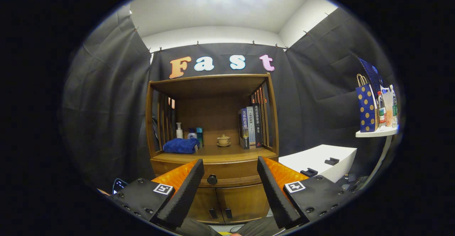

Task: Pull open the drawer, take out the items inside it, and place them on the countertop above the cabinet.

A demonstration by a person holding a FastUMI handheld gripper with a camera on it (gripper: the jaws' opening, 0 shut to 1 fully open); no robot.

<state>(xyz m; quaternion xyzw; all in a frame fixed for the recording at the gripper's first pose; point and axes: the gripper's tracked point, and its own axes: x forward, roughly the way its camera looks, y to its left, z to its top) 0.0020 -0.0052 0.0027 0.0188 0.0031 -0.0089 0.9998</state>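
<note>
The wooden cabinet [213, 140] stands beyond the wide, empty tongs [230, 173]; its drawer [227, 175] with knob [212, 179] between them looks closed, so nothing seems done.

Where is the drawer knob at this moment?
In the gripper view, the drawer knob sits on the closed drawer, just below the countertop and above the two cabinet doors. It lies beyond the open tool, nearer its left finger.

Claw [231, 168] with black ribbed fingers [185, 193], orange backs, black screwed mounts, square black-and-white markers
</note>
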